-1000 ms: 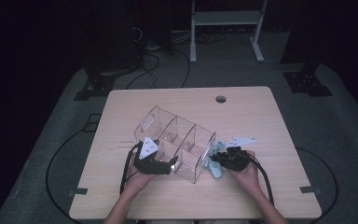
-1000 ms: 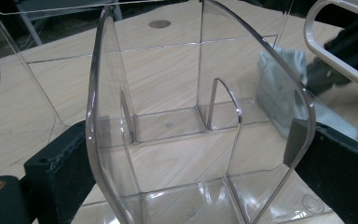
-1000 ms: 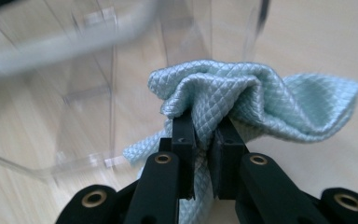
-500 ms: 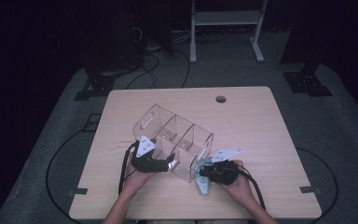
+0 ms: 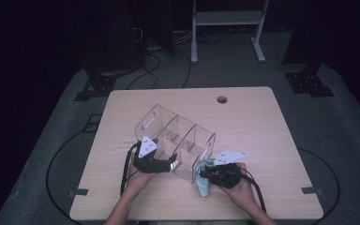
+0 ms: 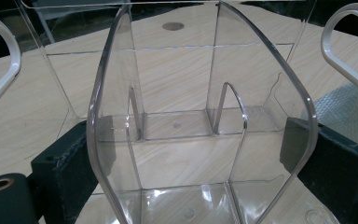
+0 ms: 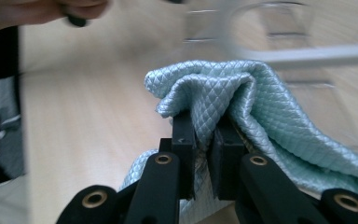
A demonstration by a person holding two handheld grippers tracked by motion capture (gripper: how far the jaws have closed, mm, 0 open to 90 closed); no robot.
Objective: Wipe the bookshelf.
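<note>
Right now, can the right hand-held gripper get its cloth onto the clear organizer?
Probably yes. The right hand-held gripper, shut on the light blue cloth, sits right beside the clear organizer's near end wall, nothing between. The left hand-held gripper clamps the front wall.

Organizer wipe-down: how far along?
Done: the left gripper clamps the clear organizer by one wall, and the right gripper is shut on the pale blue cloth. In hand: the cloth hangs beside the organizer's near end. Left: the wiping itself; no compartment has cloth in it yet.
</note>
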